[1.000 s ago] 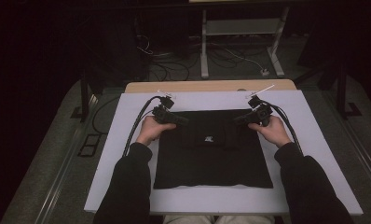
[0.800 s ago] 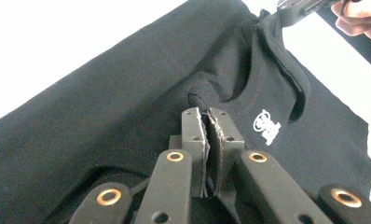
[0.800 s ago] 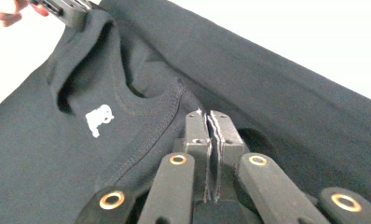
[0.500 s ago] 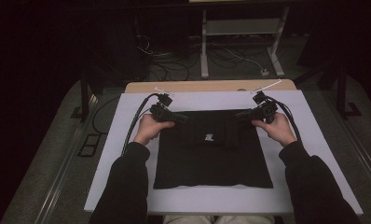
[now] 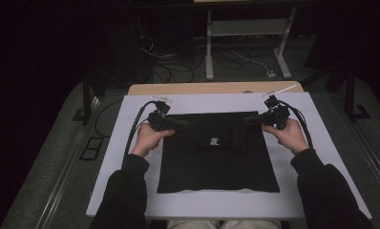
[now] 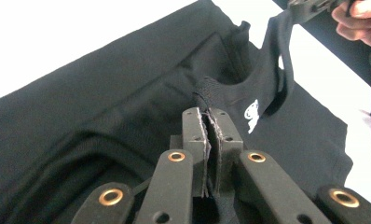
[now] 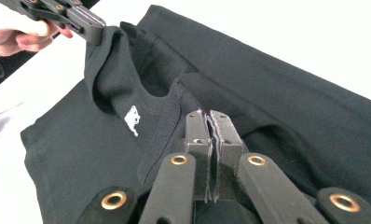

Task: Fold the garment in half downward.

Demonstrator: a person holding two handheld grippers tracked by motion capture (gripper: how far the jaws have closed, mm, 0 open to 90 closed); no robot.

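Note:
A black T-shirt (image 5: 216,157) with a small white logo (image 5: 214,141) lies flat on the white table (image 5: 131,157). My left gripper (image 5: 184,124) is shut on cloth near the shirt's far left part, and my right gripper (image 5: 248,120) on its far right part. In the left gripper view the jaws (image 6: 207,112) pinch a ribbed fold beside the logo (image 6: 252,114), and the other gripper (image 6: 314,7) lifts cloth at top right. In the right gripper view the jaws (image 7: 207,114) clamp the stitched collar edge (image 7: 167,116), and the left gripper (image 7: 92,30) holds a raised fold.
A wooden strip (image 5: 212,88) runs along the table's far edge. Beyond it the dark floor holds cables (image 5: 226,59) and a white metal stand (image 5: 245,38). Bare white table surrounds the shirt on the left, right and near sides.
Both hands have drifted outward, away from each other, with the cloth still pinched. The shirt's far part is drawn wider between the grippers.

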